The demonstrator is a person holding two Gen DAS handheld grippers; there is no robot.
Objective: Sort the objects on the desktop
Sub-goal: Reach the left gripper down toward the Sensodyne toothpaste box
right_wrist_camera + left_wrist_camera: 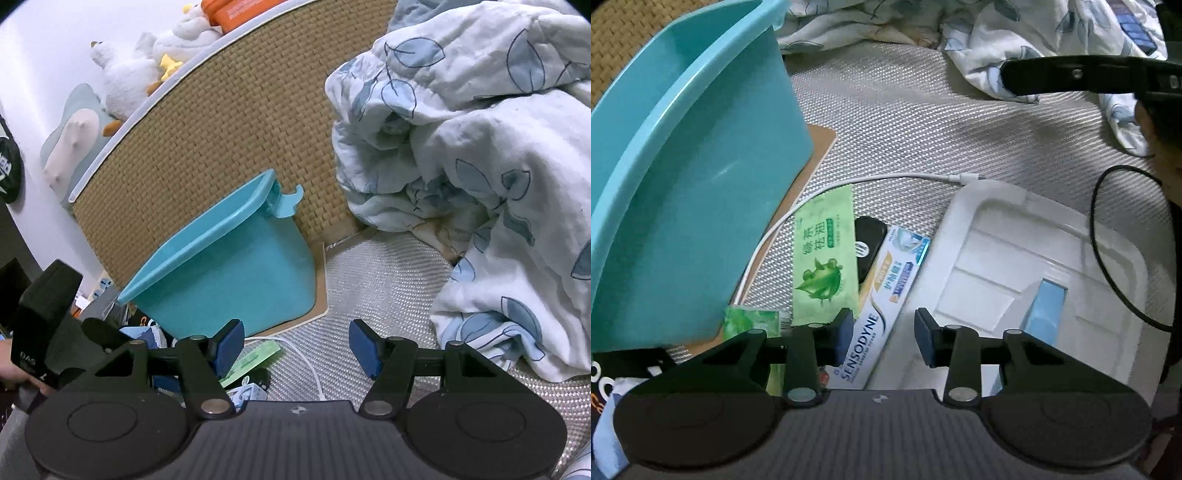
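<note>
Quilt (480,166), white with blue leaf print: fills the right of your right wrist view, heaped on the grey woven mat (373,280); your left wrist view catches only its edge at far centre and far right.

Woven tan headboard (221,147): seen in full only from your right wrist, with white plush toys (147,62) along its top edge.

Teal plastic basin (683,184): far left in your left view, tilted, its inside showing nothing in it. Your right view shows its outer wall, rim and hook handle against the headboard, on a brown board (320,295).

White plastic storage lid (1034,258): near right, left view only. A light blue box (1047,310) lies on it, and a black cable (1097,236) loops over its right edge.

Sensodyne toothpaste box (886,299): just left of the lid, its near end between your left fingers. Your right view shows only a corner of it.

Green tea wipe packet (823,258): left of the toothpaste box, overlapping a black device (870,243). Your right view shows it as a green strip behind the left finger.

White charging cable (849,184): curves from the basin's base toward the lid's far corner.

Small green sachet (750,321): near left, by the basin's base.

Left gripper (884,334): jaws moderately apart, holding nothing, just above the toothpaste box.

Right gripper (296,345): jaws wide, holding nothing, over the mat.
</note>
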